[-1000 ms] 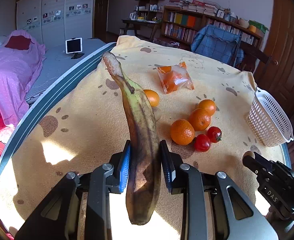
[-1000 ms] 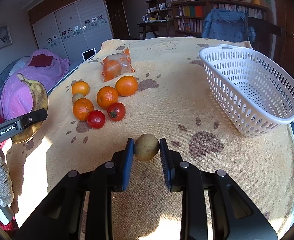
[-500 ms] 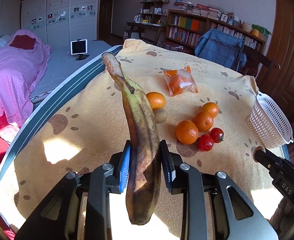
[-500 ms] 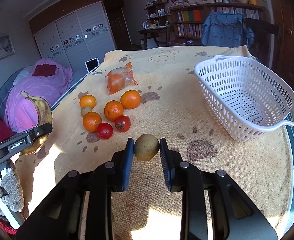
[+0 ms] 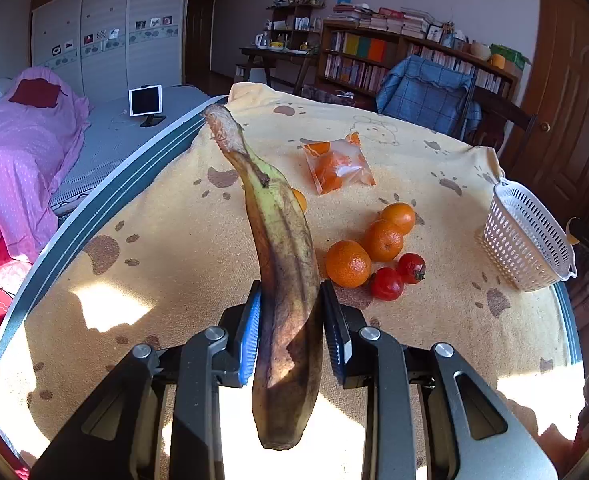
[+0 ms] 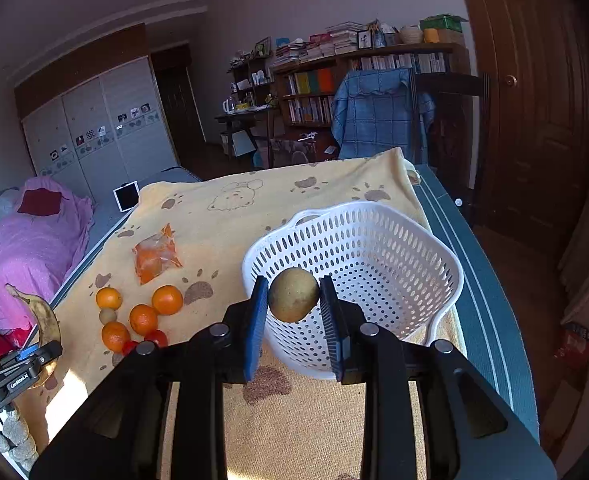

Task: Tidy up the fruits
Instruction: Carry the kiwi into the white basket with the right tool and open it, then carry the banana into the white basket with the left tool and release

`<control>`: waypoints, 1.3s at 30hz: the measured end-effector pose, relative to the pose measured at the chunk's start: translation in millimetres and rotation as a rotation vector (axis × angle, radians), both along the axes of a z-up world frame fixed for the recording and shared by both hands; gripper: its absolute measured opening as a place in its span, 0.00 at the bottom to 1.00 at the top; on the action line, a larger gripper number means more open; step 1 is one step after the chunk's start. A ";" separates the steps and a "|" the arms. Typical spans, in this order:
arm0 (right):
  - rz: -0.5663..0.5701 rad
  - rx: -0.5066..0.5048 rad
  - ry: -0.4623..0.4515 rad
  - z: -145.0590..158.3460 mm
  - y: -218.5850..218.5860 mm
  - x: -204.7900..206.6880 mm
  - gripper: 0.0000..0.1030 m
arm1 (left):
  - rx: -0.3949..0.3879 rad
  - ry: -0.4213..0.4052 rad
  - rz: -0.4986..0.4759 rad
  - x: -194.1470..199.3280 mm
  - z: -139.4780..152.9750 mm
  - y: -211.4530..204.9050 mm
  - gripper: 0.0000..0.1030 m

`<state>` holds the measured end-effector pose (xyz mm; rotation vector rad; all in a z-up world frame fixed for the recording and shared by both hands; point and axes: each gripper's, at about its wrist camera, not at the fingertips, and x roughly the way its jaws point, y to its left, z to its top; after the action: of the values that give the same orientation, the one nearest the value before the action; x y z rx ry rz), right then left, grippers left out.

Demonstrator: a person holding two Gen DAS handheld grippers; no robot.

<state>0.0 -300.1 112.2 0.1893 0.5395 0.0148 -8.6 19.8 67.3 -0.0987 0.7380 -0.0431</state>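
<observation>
White basket (image 6: 434,252) bare inside; kiwi (image 6: 293,294) held at rim.

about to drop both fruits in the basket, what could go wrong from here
The right gripper pinches the round brown fruit by its sides only, near the basket rim; released early, it could hit the rim and roll off the table.

The left gripper holds the overripe banana low on its length, far from the basket; it could tilt or bruise, or knock the oranges and tomatoes while crossing.
</observation>
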 end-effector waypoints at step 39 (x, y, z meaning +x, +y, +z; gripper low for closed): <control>-0.288 0.111 -0.125 -23.6 -55.2 -19.8 0.78 | 0.079 -0.096 -0.245 23.3 53.6 -142.2 0.28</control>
<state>-19.8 -355.3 88.6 0.3708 0.3836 -0.2230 14.7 -122.4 120.9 0.0695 0.6514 -0.2500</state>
